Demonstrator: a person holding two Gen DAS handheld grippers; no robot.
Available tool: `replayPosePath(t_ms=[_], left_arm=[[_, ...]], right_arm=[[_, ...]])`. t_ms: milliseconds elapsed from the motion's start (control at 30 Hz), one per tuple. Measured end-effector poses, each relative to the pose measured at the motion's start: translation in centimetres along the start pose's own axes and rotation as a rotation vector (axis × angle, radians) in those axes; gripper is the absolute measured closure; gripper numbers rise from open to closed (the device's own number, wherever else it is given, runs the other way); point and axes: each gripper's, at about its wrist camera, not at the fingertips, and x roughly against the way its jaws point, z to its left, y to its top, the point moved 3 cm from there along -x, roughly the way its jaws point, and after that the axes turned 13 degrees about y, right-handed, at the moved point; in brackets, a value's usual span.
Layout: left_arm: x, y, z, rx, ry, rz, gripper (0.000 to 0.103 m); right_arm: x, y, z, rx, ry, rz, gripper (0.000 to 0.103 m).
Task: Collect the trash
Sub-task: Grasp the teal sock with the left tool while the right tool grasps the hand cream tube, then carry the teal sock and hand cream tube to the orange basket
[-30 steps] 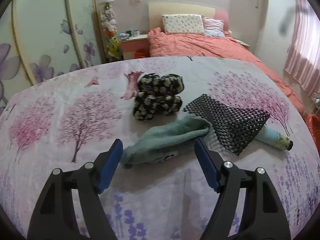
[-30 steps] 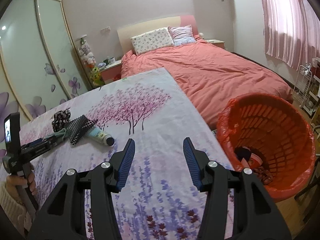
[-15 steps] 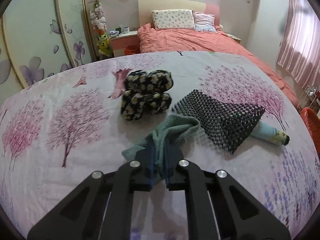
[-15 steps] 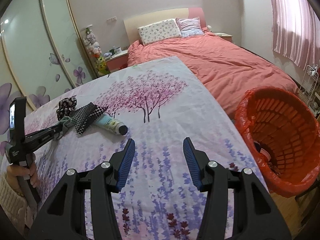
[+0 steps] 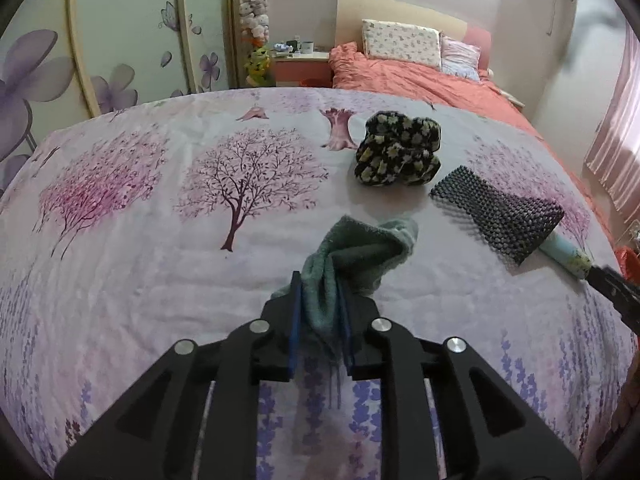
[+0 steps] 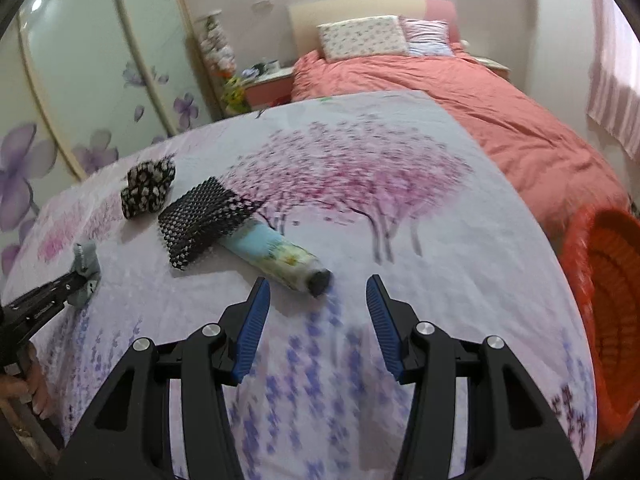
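Note:
My left gripper [image 5: 320,284] has a green towel-like cloth [image 5: 360,248] pinched between its blue pads; its jaws are opening slightly, with the cloth still between them. In the right wrist view the same cloth [image 6: 84,258] hangs from that gripper at the far left. My right gripper [image 6: 317,284] stands open and empty just short of the black cap of a pale blue flowered tube [image 6: 276,254]. A black mesh sheet [image 6: 200,216] lies over the tube's far end. Behind it sits a black floral fabric bundle [image 6: 148,192].
Everything lies on a table covered by a cloth printed with pink trees [image 5: 160,240]. An orange basket with a red liner [image 6: 608,300] stands off the table's right side. A bed with a salmon cover [image 6: 480,92] is beyond, with wardrobe doors on the left.
The left jaws closed on the green cloth and drew it away from the mesh. The right gripper swung left from the basket to the tube.

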Motion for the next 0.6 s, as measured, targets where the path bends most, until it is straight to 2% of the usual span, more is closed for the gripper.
replayPosePath(t_ms=[233, 300, 467, 600], left_arm=[[-0.2, -0.1, 0.3, 0.011, -0.006, 0.012, 0.082], [-0.2, -0.1, 0.2, 0.008, -0.004, 0.014, 0.082], [-0.3, -0.1, 0.2, 0.011, -0.011, 0.015, 0.082], [-0.3, -0.1, 0.3, 0.016, -0.017, 0.016, 0.082]], right_arm=[[-2.3, 0.7, 0.7, 0.055, -0.012, 0.067, 0.052], [-2.3, 0.6, 0.6, 0.051, -0.009, 0.070, 0.055], [-1.4, -0.3, 0.8, 0.056, -0.027, 0.072, 0.075], [-0.1, -1.2, -0.1, 0.001, -0.046, 0.056, 0.076]])
